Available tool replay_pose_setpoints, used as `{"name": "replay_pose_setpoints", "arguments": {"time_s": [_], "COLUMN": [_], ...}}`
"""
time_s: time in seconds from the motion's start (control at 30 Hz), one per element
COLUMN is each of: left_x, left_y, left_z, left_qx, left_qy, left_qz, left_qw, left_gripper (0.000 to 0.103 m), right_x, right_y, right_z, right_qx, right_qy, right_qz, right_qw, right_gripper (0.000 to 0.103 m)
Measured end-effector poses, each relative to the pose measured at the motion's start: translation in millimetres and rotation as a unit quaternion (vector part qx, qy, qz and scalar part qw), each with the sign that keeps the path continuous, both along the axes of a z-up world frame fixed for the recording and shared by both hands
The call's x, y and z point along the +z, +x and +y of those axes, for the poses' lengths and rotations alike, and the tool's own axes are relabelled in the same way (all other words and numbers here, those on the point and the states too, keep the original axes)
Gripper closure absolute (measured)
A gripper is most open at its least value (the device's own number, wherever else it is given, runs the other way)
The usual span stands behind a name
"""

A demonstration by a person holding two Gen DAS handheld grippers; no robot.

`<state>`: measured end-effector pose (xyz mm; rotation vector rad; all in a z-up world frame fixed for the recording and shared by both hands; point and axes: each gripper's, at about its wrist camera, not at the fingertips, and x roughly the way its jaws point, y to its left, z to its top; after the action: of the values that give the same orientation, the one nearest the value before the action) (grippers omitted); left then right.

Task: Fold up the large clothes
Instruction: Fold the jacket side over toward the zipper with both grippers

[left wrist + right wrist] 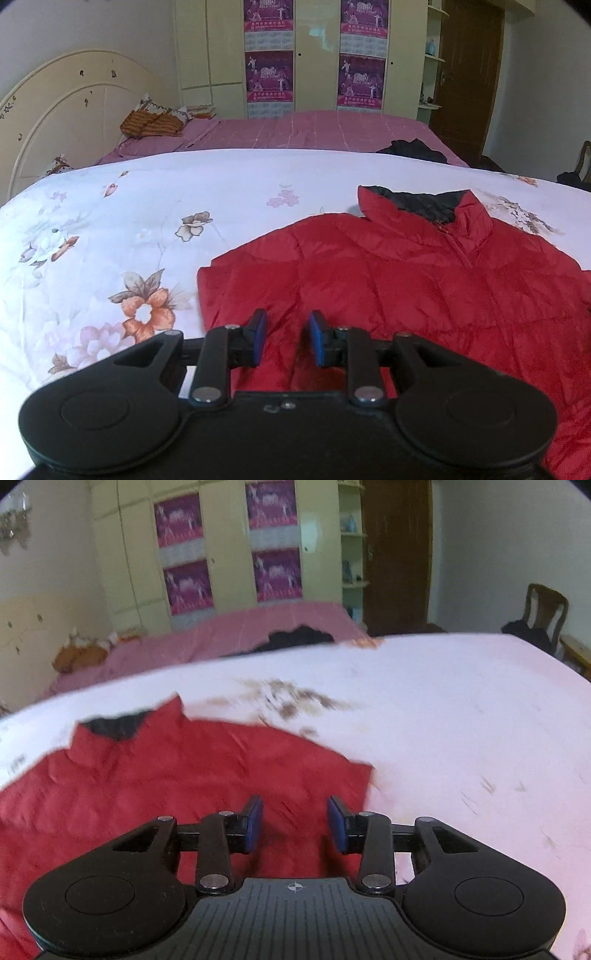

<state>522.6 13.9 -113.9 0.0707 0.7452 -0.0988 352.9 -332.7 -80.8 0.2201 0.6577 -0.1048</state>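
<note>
A red jacket (pixel 424 280) is spread flat on the floral bed (pixel 110 221). The left tool (pixel 284 338) and right tool (pixel 295 823) are seen above its near corners, jaws parted, nothing gripped.

Black claw (pixel 284 338) bodies, blue pads (pixel 337 821), silver pivot screws (pixel 204 394).

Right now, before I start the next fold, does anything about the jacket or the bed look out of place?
Nothing stands out. The red jacket lies flat, front up, on the floral quilt, collar away from the cameras and its sides folded in straight. Both grippers, left and right, are open above it, holding nothing.
</note>
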Motion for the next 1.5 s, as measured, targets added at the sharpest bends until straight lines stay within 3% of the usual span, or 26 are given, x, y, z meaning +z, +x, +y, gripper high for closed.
{"name": "replay_pose_setpoints", "arguments": {"time_s": [0.17, 0.33, 0.47, 0.7, 0.83, 0.97, 1.13, 1.27, 1.5], "left_x": [-11, -23, -29, -31, -33, -30, -12, 1, 11], "left_y": [10, 17, 19, 21, 21, 23, 9, -14, -55], "left_z": [-11, -17, -18, -16, -17, -16, -10, -14, -28], "left_qx": [0.002, 0.003, 0.006, 0.011, 0.01, 0.015, 0.036, 0.03, 0.012], "left_qy": [0.011, 0.034, 0.047, 0.041, 0.045, 0.041, 0.023, 0.017, 0.005], "left_qz": [0.002, 0.018, 0.023, 0.027, 0.026, 0.036, 0.029, 0.016, 0.028], "left_qw": [0.9999, 0.9992, 0.9986, 0.9987, 0.9986, 0.9984, 0.9986, 0.9993, 0.9995], "left_gripper": [0.079, 0.076, 0.072, 0.07, 0.069, 0.067, 0.059, 0.042, 0.037], "right_x": [-10, -36, -54, -60, -65, -54, -28, -17, -12], "right_y": [29, 50, 56, 40, 38, 48, 20, -9, -57], "right_z": [46, 61, 51, 20, 25, 14, 8, 14, 15], "right_qx": [0.064, 0.069, 0.064, 0.037, 0.054, 0.056, 0.054, 0.066, 0.087], "right_qy": [-0.006, -0.026, -0.065, -0.049, -0.079, -0.042, -0.012, -0.026, -0.01], "right_qz": [0.011, 0.033, 0.053, 0.054, 0.049, 0.079, 0.049, 0.031, 0.031], "right_qw": [0.998, 0.997, 0.994, 0.997, 0.994, 0.994, 0.997, 0.997, 0.996], "right_gripper": [0.065, 0.065, 0.065, 0.065, 0.065, 0.065, 0.065, 0.065, 0.064]}}
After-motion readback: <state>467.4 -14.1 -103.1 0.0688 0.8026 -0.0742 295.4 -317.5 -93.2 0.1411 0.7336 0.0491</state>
